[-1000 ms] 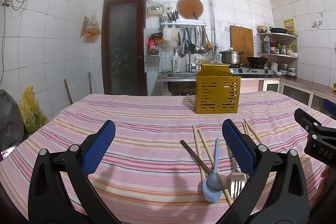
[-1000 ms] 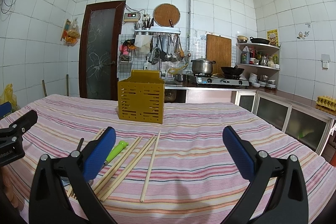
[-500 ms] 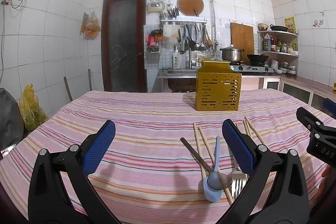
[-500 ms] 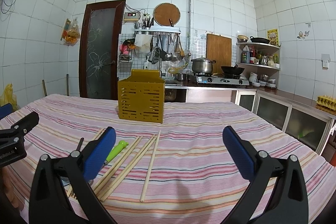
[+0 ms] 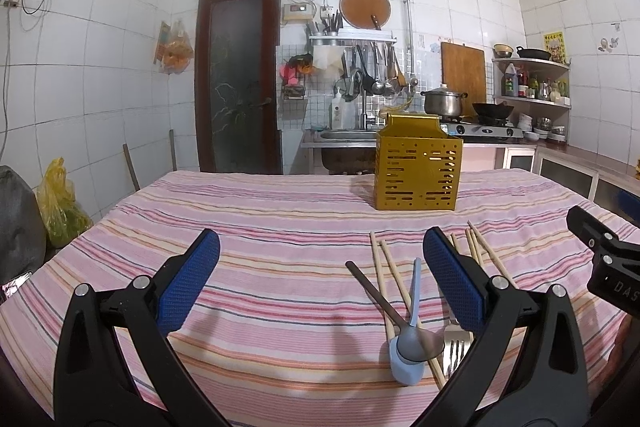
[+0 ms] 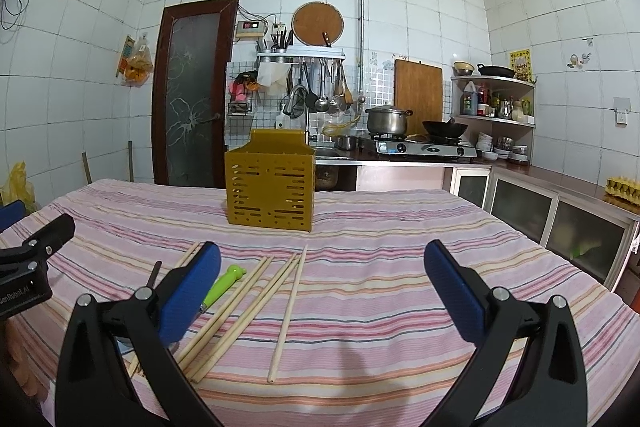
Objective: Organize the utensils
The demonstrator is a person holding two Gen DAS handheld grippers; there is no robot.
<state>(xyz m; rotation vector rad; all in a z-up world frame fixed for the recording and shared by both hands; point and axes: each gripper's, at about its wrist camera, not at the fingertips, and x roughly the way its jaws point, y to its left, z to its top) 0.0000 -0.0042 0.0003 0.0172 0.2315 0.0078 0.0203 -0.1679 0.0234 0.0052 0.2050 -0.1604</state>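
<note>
both grippers hanging wide open over the table, nothing picked up yet

the left gripper (image 5: 320,275) and right gripper (image 6: 322,281) are gaping with empty jaws. spoons (image 5: 412,339) and a fork (image 5: 454,345) are lying by the left gripper's right jaw; chopsticks (image 6: 288,311) are sitting between the right gripper's jaws, toward the left one. the yellow holder (image 6: 270,189) is standing ahead of both. next probably means lowering and closing on one utensil.

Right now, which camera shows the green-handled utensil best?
The right wrist view: the green-handled utensil lies among the chopsticks, its far end clear, its near end behind the blue pad. The left wrist view shows no green handle, only a fork, perhaps its head.
</note>
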